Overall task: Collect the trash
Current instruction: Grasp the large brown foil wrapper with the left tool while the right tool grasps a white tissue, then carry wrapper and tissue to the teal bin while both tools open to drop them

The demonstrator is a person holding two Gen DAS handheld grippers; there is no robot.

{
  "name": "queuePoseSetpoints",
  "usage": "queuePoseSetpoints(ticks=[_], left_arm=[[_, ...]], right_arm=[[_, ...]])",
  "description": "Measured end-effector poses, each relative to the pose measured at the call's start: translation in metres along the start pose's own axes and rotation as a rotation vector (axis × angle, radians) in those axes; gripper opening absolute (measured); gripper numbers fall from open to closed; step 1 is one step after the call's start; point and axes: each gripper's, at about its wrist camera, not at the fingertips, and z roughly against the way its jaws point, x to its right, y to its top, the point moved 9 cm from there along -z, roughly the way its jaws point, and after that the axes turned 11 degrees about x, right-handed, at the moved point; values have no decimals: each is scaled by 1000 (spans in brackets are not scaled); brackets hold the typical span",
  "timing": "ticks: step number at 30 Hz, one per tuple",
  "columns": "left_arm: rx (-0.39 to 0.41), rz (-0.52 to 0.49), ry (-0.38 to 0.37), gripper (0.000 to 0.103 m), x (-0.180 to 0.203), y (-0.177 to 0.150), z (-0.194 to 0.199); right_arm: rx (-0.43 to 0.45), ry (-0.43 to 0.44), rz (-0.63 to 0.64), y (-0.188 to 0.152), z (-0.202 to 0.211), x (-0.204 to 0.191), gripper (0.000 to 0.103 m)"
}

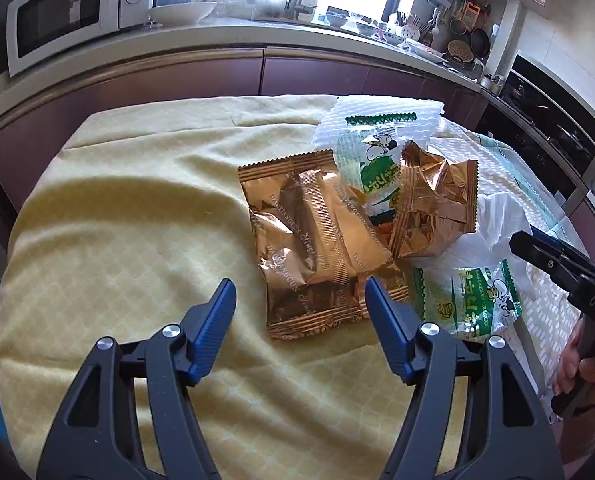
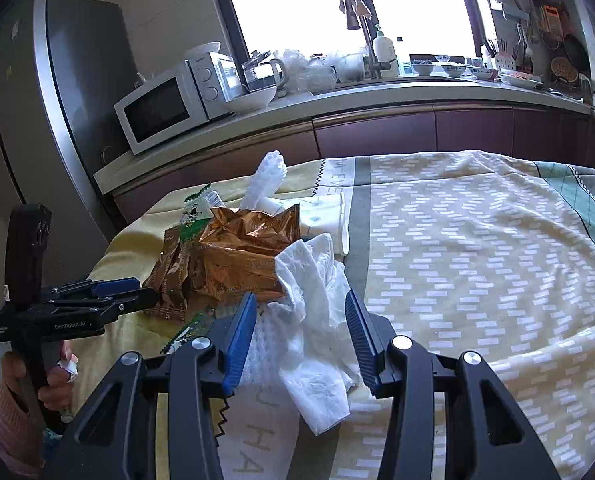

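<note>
A heap of trash lies on the yellow tablecloth (image 1: 117, 220). It holds a flat copper foil wrapper (image 1: 313, 240), a crumpled copper wrapper (image 1: 433, 208), green-and-white wrappers (image 1: 469, 300), white foam netting (image 1: 377, 112) and a white tissue (image 1: 497, 220). My left gripper (image 1: 299, 284) is open, its fingertips on either side of the flat wrapper's near end without pressing it. My right gripper (image 2: 301, 298) is open around the crumpled white tissue (image 2: 313, 308), which lies between its blue pads. Each gripper shows in the other's view: the right gripper (image 1: 521, 242) and the left gripper (image 2: 145, 292).
A kitchen counter (image 1: 257, 36) runs behind the table with a microwave (image 2: 157, 112), a bowl (image 2: 253, 98) and dishes. A fridge (image 2: 57, 100) stands at the left, an oven (image 1: 545, 120) at the right. A patterned cloth (image 2: 477, 260) covers the table's right side. A person's hand (image 2: 57, 380) grips the left handle.
</note>
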Motion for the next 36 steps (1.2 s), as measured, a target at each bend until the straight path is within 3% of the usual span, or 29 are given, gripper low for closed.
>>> queuePoseSetpoints(ticks=[6,11,25,36], left_arm=[[-35,40,-30,52,3,2,-15],[-31,55,-34,44,5,5,-18],[48,44,-23,42,2,2,26],[121,48,3,42,-18,2,76]], right_arm=[[-4,7,-38,0,2,13,17],[14,9,-53,5,8,19,9],[94,33,-27,32,34,9,5],[162,142,52,57,56,-42,5]])
